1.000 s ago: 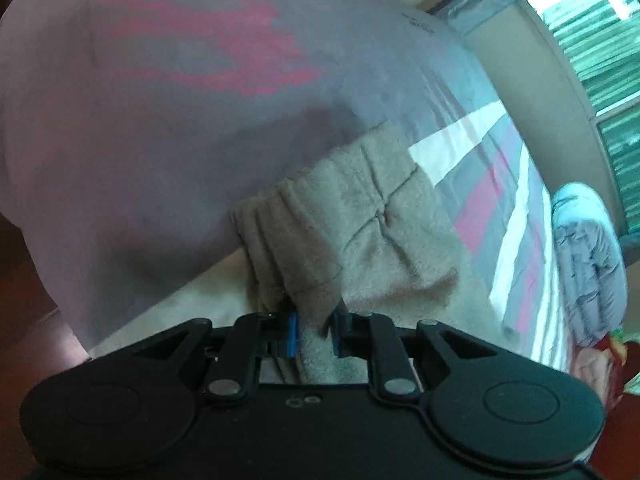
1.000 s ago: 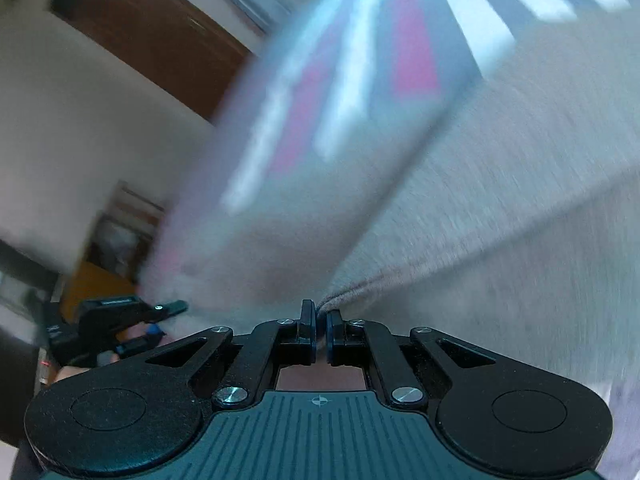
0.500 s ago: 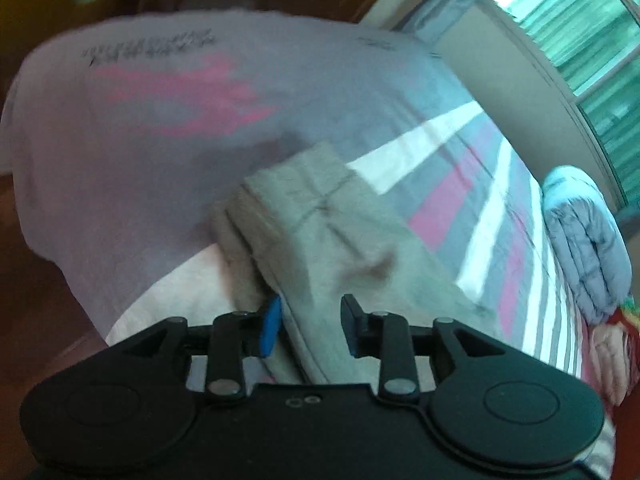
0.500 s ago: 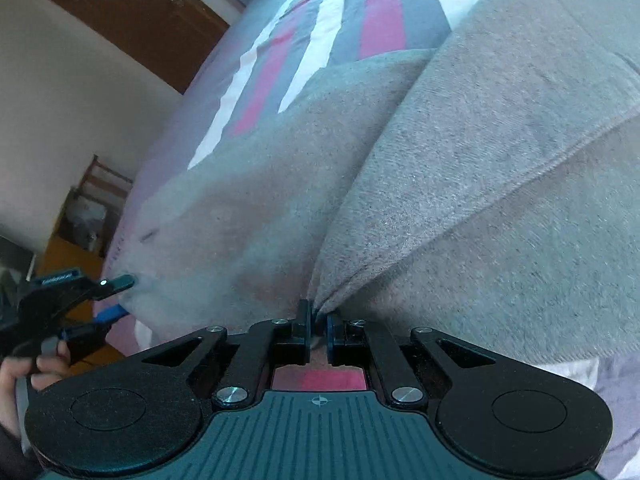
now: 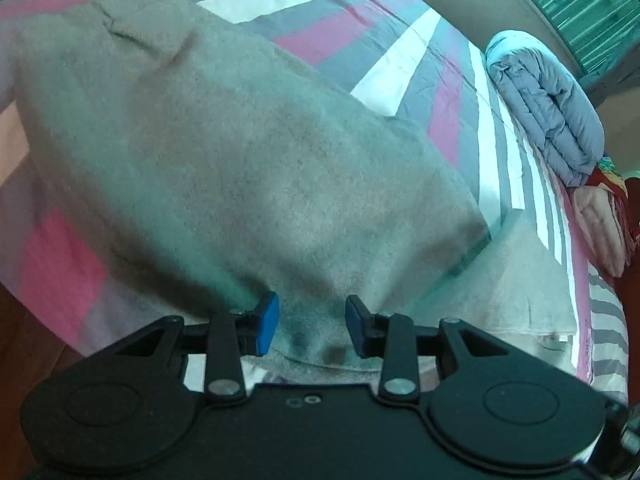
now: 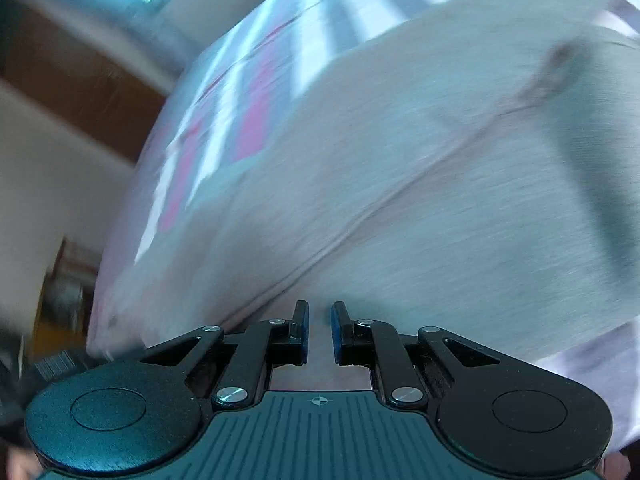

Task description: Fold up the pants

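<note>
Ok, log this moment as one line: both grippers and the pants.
left gripper: open, jaws just opening, pants released | right gripper: open, jaws just opening, nothing between | pants: folded on striped bed

place: home bedroom | evidence: striped bedsheet; folded blue duvet; window

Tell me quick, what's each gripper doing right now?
Left gripper: jaws just opened, pants released.
Right gripper: jaws just opened slightly, nothing pinched.
</note>
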Motion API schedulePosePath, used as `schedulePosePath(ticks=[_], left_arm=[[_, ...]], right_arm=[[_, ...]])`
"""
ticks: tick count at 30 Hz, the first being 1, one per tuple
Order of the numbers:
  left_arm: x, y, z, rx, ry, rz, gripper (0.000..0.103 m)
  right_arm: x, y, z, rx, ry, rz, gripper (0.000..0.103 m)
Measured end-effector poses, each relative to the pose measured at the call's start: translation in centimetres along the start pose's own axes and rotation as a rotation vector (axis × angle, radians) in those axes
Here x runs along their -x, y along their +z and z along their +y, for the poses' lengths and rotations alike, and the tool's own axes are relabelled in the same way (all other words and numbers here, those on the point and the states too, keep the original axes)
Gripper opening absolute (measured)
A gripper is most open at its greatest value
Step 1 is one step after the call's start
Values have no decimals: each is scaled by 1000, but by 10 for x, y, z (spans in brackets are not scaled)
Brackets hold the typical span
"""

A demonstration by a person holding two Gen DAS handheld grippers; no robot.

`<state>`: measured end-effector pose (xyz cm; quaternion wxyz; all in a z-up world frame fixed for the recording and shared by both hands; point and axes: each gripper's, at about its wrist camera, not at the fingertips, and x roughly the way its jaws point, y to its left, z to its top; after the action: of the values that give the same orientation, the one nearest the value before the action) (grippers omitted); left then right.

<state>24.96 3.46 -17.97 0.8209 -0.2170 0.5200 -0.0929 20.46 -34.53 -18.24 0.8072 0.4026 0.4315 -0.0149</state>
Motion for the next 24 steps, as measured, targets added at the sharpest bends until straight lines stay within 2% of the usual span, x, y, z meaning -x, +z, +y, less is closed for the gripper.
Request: schedulePosePath(ticks=[3,5,6,10,15,16,17,18,22,24], left_arm=[[-1,3,4,18,-8,5,27],[2,1,6,27,-12,12,27],[1,2,6,27,-11,13,27],[3,0,5,22,3,12,27],[-1,1,-3,22,14,7,27],[-1,0,-4,19,17,7,27],[-1,0,-4,17,19,7,27],[-1,0,-4,15,20,7,27],[-2,0,-4,12,20,6,27],[-2,0,-5,7,21,6,27]], right_arm=[[5,19,-26,-53,-22,-29,18],[8,31,-41,-94,-26,-70,41],[9,34,-43,-106,-30,-91,44],[4,56,-52,-146,-81,-156,44],[-11,72,-59,-228,-53,-196,44],[-11,72,-60,-241,-44,-202,42],[-12,72,-60,-251,-37,-203,19],[-13,71,-61,-248,-29,-195,9],[3,68,-65,-237,6,-229,6],[26,64,-53,-150,-1,-292,5]])
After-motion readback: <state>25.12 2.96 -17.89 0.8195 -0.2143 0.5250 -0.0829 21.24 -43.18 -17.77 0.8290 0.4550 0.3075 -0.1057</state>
